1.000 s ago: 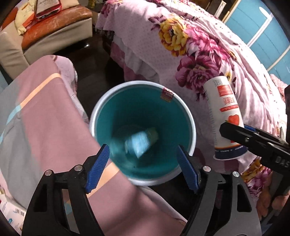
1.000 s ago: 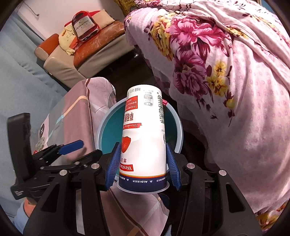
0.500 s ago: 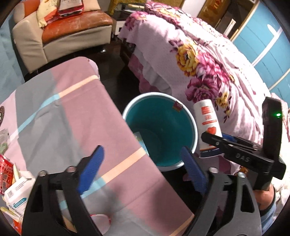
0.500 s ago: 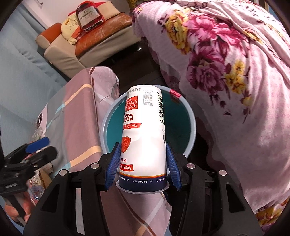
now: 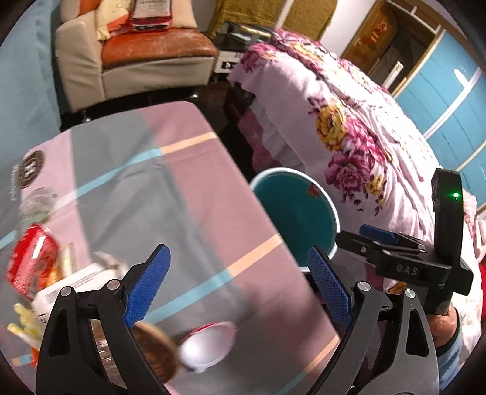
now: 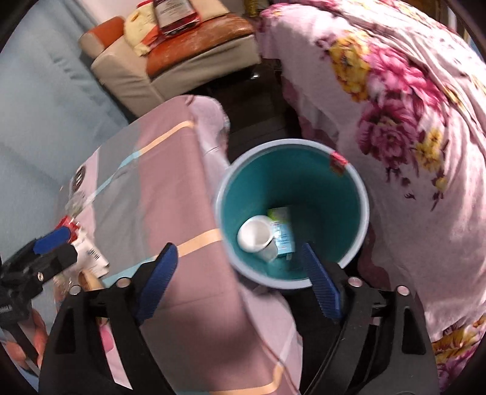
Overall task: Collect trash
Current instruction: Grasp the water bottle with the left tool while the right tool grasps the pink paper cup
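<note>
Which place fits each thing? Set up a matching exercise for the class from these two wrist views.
Things:
1. white paper cup
2. crumpled red wrapper
3. red-labelled package
4. small red sticker

Places:
A. on the orange sofa cushion
B. on the rim of the teal bin
C. inside the bin, at the bottom
D. on the striped tablecloth

Pairs: 1-C, 2-D, 3-A, 4-B

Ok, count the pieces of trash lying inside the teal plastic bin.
2. A white plastic cup lies on its side at the bottom of the teal bin; a small green-and-white carton lies against it. More could hide under them.
</note>
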